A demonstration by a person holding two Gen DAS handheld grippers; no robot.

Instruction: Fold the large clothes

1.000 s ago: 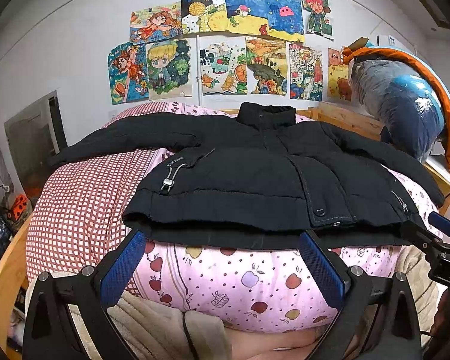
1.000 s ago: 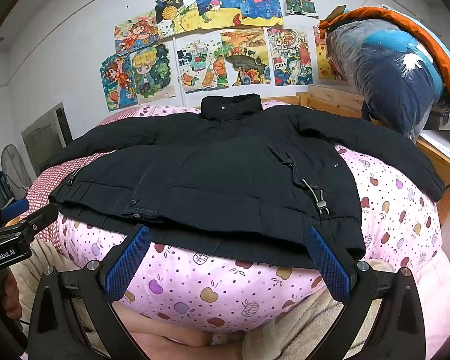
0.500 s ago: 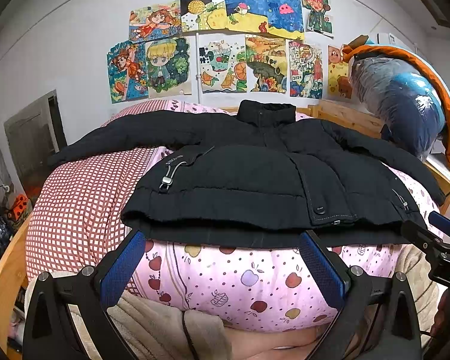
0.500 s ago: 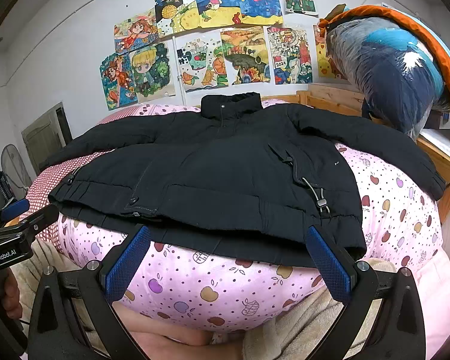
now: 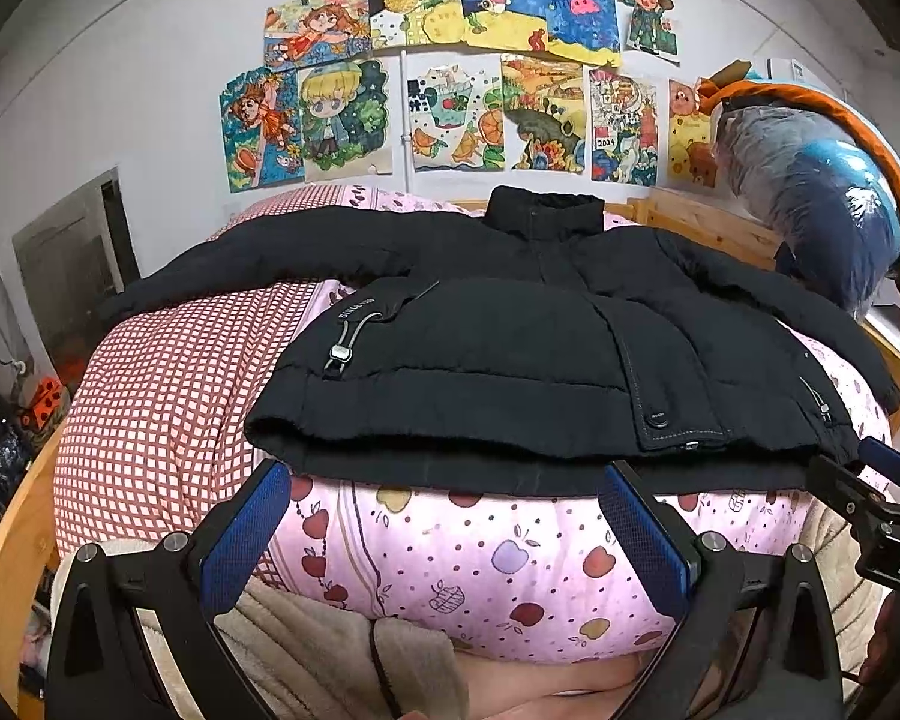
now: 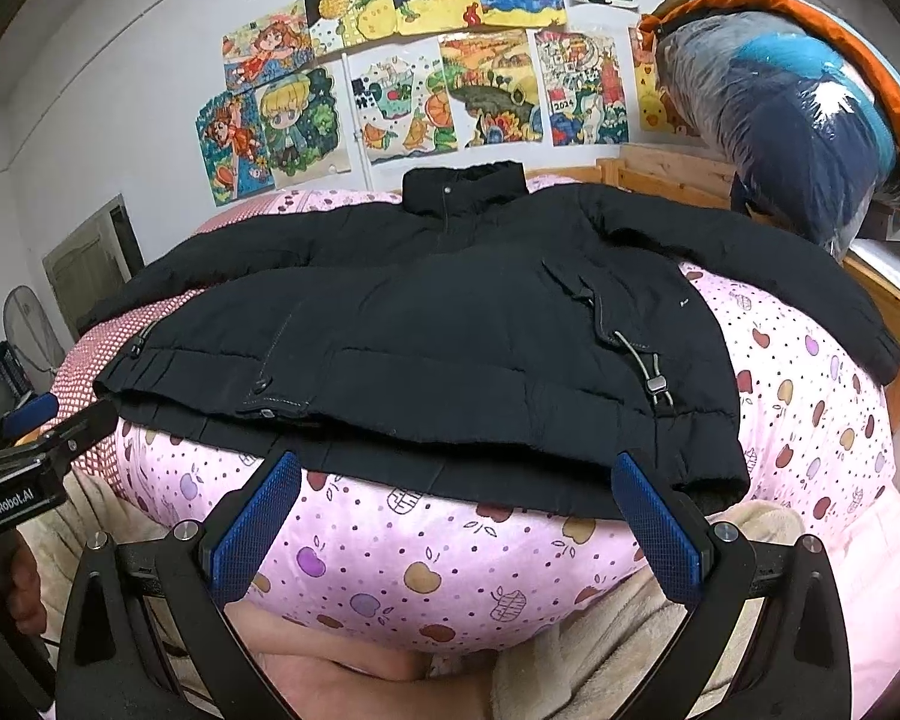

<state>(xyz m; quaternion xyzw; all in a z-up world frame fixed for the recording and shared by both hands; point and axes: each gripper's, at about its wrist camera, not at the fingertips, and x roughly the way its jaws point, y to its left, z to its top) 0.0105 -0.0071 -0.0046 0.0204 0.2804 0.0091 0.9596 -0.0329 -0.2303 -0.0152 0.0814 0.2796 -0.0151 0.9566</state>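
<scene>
The black jacket (image 5: 510, 348) is seen spread front-up with sleeves out on the pink apple-print quilt (image 5: 480, 558) of the bed, while the left tongs (image 5: 444, 534) and right tongs (image 6: 456, 522) are held spread wide, empty, just short of its hem.

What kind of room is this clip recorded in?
Most likely a child's bedroom: a black jacket lies spread on a pink apple-print quilt over a wooden bed frame, with colourful drawings taped on the wall behind.
</scene>
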